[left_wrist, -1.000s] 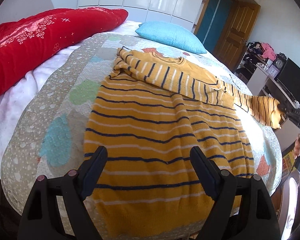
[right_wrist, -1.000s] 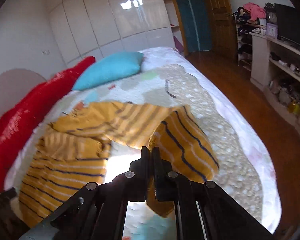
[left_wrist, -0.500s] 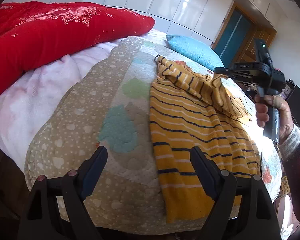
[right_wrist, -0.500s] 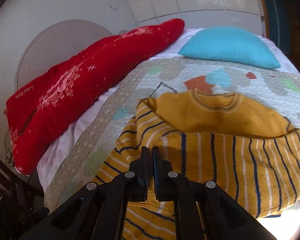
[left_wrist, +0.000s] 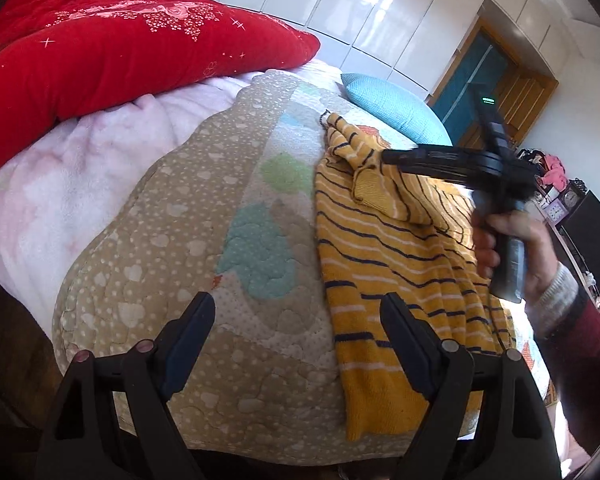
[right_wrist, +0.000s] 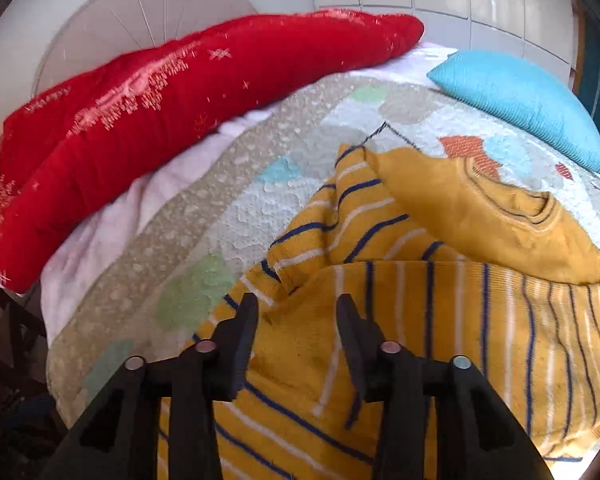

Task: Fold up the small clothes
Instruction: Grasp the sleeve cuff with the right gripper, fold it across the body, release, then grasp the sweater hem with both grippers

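Sweater (right_wrist: pixel 440 304), mustard, navy-and-white stripes, sleeve folded across.

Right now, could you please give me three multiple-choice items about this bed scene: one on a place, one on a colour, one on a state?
1. Where does the sweater lie?
A. on the quilt
B. on the floor
C. on the red blanket

2. What colour is the pillow?
A. green
B. light blue
C. white

3. How does the right gripper stand?
A. shut on the sweater
B. open above the sweater
C. shut on the pillow

Answers:
1. A: the yellow striped cloth is spread flat on the patterned quilt.
2. B: it shows light blue at the far side of the bed in both views.
3. B: the fingers stand apart, with cloth showing in the gap and nothing pinched.
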A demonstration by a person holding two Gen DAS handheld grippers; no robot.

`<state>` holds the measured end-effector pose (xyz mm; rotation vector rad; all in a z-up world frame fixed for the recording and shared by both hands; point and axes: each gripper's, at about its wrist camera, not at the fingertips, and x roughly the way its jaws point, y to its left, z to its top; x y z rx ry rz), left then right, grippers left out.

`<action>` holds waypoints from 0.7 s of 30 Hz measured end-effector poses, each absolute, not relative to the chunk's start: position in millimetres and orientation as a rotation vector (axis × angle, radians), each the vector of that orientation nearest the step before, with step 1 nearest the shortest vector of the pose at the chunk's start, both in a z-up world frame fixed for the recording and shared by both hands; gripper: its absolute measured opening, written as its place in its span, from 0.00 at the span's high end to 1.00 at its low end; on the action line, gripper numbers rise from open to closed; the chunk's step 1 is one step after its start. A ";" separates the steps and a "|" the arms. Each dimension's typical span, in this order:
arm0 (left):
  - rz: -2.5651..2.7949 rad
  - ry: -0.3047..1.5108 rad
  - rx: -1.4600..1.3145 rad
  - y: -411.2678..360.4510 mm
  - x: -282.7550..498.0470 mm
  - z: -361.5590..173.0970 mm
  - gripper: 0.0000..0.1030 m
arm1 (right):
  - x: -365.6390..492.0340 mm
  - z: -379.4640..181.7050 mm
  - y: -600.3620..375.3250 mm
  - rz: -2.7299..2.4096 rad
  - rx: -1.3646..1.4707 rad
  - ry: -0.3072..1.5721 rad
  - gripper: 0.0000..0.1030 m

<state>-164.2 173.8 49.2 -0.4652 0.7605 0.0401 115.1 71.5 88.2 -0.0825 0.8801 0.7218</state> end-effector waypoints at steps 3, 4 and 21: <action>0.001 0.765 -0.488 169.2 -160.6 49.8 0.19 | 85.9 107.7 13.0 0.701 -0.065 0.837 0.41; -0.014 0.767 -0.492 166.9 -159.0 50.1 0.19 | 76.7 110.4 -8.3 0.677 -0.062 0.833 0.40; -0.272 0.866 -0.740 133.5 -103.6 10.3 0.32 | -30.7 -0.9 -242.2 0.566 0.570 0.984 0.39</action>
